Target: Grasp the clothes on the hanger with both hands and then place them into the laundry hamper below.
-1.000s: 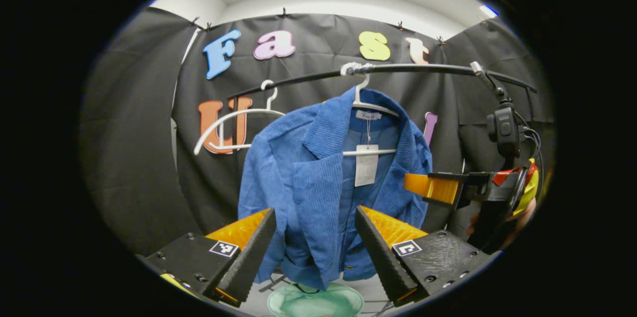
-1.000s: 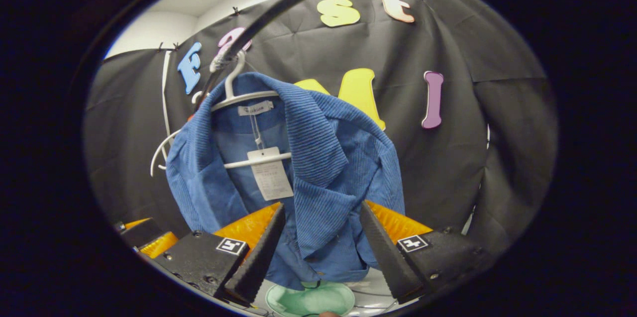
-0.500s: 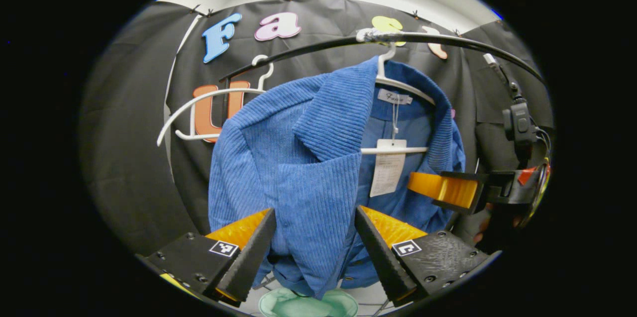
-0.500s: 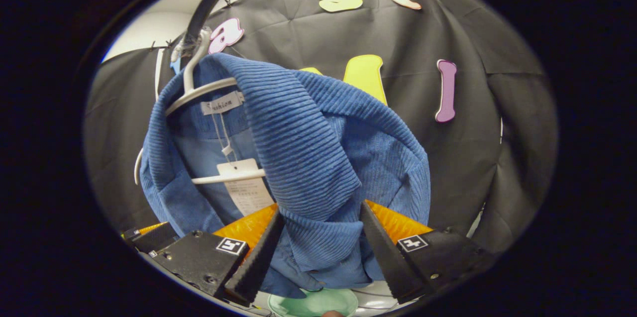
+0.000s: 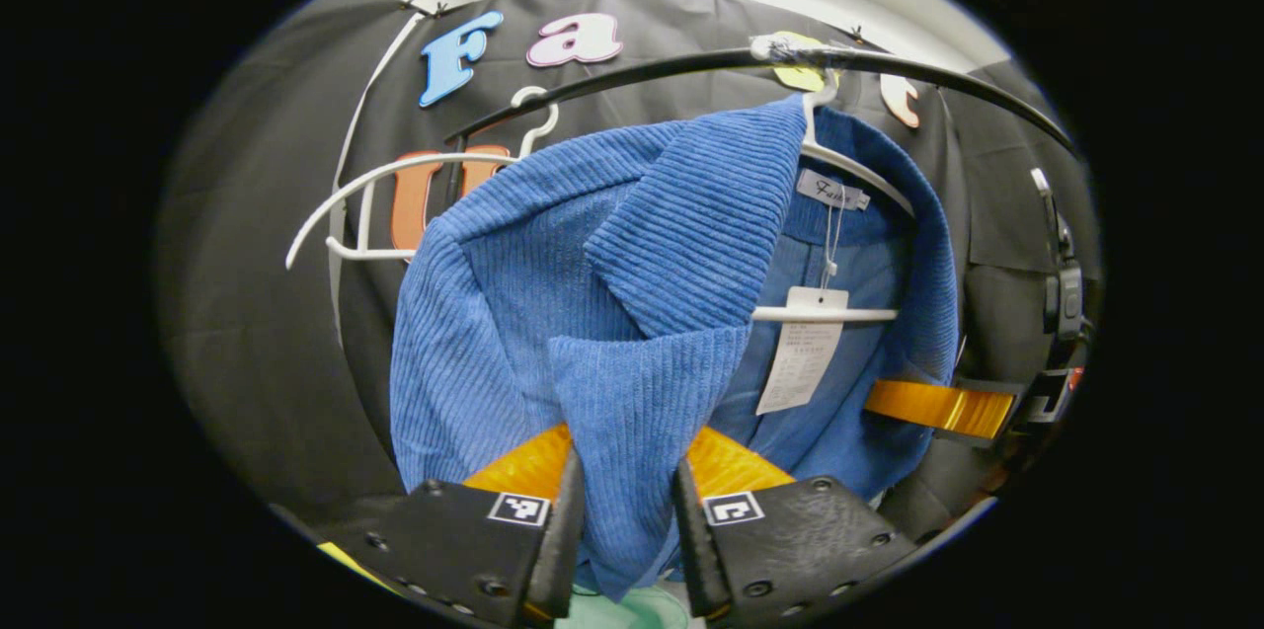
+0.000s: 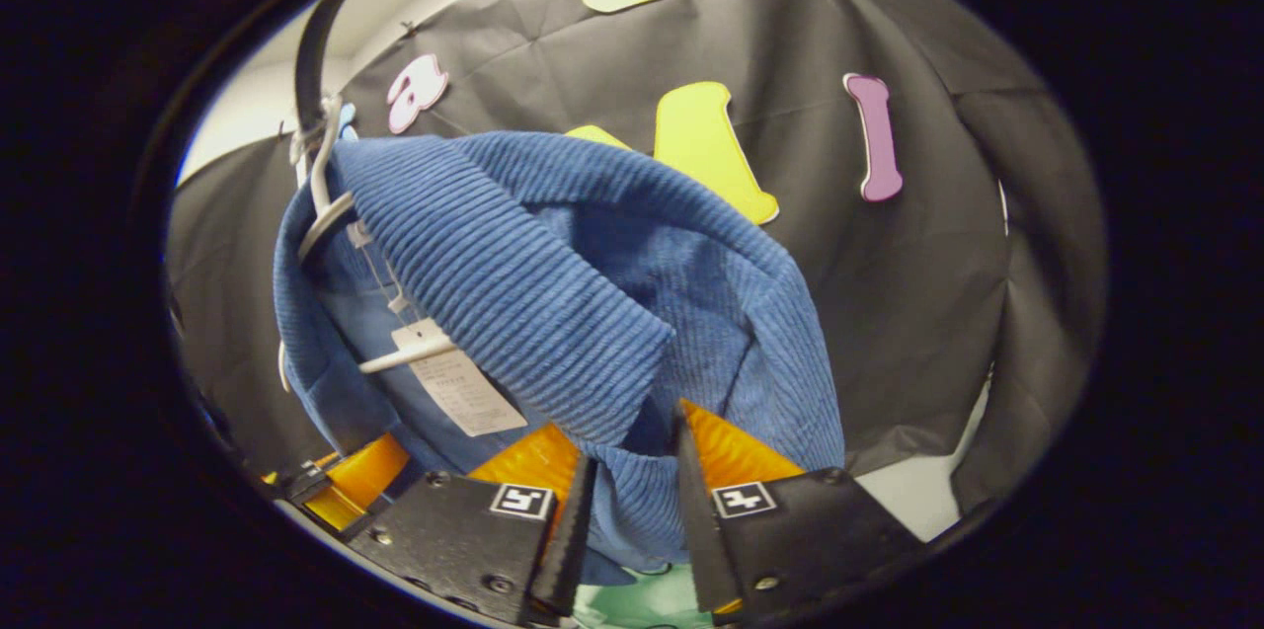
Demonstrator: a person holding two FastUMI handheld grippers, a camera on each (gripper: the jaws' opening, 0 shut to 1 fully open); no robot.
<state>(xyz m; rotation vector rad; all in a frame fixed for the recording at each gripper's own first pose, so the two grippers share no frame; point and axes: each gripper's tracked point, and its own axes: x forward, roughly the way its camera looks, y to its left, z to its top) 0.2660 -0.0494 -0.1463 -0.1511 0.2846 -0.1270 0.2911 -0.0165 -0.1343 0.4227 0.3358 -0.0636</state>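
Printed marks on a hanging garment and two handheld grippers; no words legible.
The neck label of the blue jacket carries script too small to read. Its paper hang tag has fine, blurred print. Black-and-white square coded markers sit on the fingers of the left gripper and the right gripper.

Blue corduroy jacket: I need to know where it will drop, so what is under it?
Under the blue corduroy jacket a pale green hamper rim peeks out between the tool fingers. The jacket's hem and the tools cover the rest of the hamper.
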